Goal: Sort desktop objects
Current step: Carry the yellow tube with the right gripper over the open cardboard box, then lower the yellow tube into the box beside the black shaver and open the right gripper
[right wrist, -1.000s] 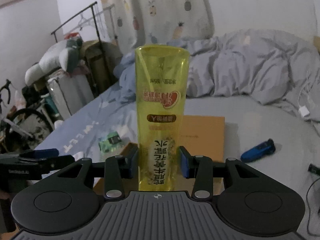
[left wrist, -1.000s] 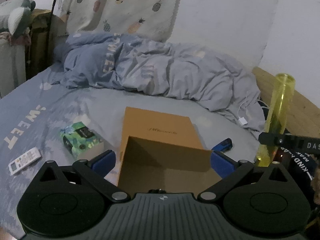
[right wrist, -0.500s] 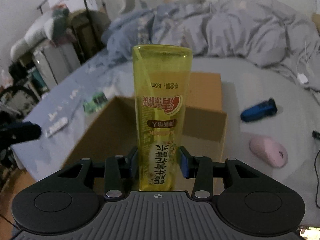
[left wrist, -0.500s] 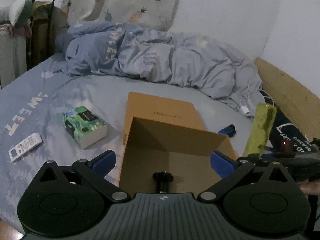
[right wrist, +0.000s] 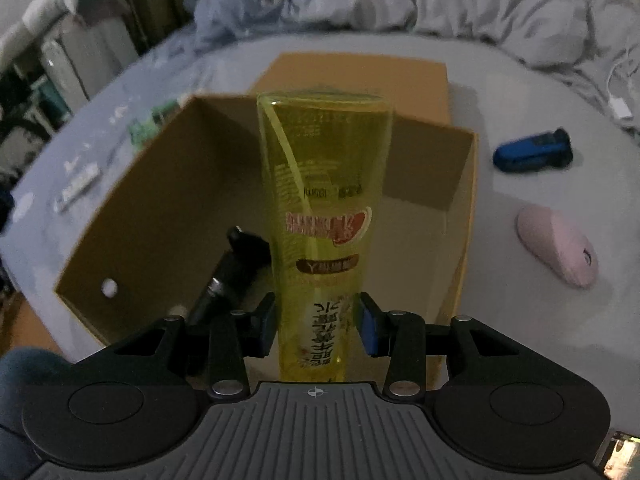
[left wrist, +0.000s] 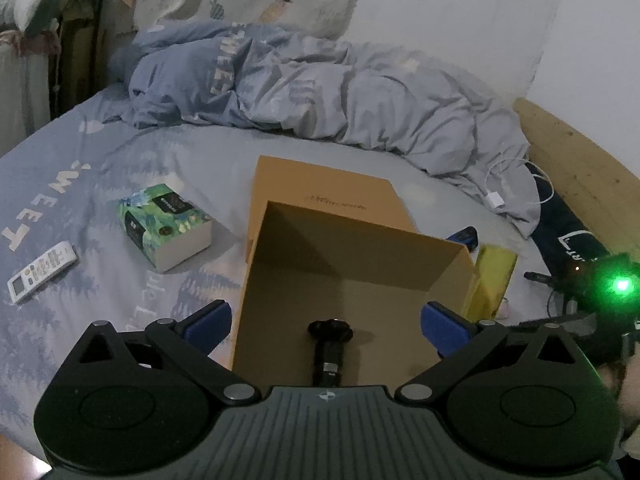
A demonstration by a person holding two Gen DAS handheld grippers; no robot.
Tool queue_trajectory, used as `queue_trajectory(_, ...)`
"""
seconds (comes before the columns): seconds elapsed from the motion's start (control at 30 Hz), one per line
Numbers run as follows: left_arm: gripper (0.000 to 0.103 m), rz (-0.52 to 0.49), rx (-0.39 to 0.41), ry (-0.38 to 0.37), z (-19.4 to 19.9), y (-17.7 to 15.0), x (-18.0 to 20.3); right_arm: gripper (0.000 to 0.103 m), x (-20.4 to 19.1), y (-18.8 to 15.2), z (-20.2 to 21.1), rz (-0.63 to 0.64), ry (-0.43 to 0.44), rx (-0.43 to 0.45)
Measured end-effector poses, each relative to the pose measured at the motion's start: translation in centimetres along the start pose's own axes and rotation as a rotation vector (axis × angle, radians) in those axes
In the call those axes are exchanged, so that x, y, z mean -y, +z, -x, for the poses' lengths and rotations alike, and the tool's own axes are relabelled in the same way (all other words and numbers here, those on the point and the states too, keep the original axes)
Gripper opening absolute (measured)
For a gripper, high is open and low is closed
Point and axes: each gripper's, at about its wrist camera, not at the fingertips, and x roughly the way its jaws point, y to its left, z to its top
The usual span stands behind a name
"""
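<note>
An open brown cardboard box [left wrist: 280, 280] [right wrist: 132, 184] lies on the bed with a black cylindrical object [left wrist: 330, 344] [right wrist: 236, 264] inside. My right gripper [right wrist: 318, 330] is shut on a yellow transparent bottle [right wrist: 324, 208], which hangs over the box opening. In the left wrist view the bottle [left wrist: 492, 284] shows just past the box's right wall. My left gripper [left wrist: 326, 322] is open and empty, its blue pads on either side of the box's near end.
A green tissue pack [left wrist: 164, 226] and a white remote [left wrist: 40, 272] lie left of the box. A blue device [right wrist: 532, 154] and a pink mouse [right wrist: 556, 246] lie to its right. A crumpled duvet [left wrist: 320, 92] fills the back; a white charger cable [left wrist: 504, 192] lies at the right.
My right gripper has tipped down and carried the bottle lower, over the box opening. The left gripper view has risen, so the box's inside and the black object show.
</note>
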Motion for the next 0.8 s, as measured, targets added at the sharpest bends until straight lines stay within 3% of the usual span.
queue_trajectory(0.4, 0.103, 0.011, -0.048, 0.004, -1.9, -0.6, -0.6, 0.045, -0.5, 0.1, -3.1, 0.058, -0.071, -0.087)
queue_trajectory(0.6, 0.103, 0.014, -0.064, 0.002, -2.3, -1.0, -0.5, 0.045, -2.3, -0.6, -4.1, 0.196, -0.181, -0.098)
queue_trajectory(0.8, 0.103, 0.014, -0.073, 0.01, -2.6, -1.0, -0.6, 0.045, -3.4, -0.8, -5.0, 0.266, -0.181, -0.118)
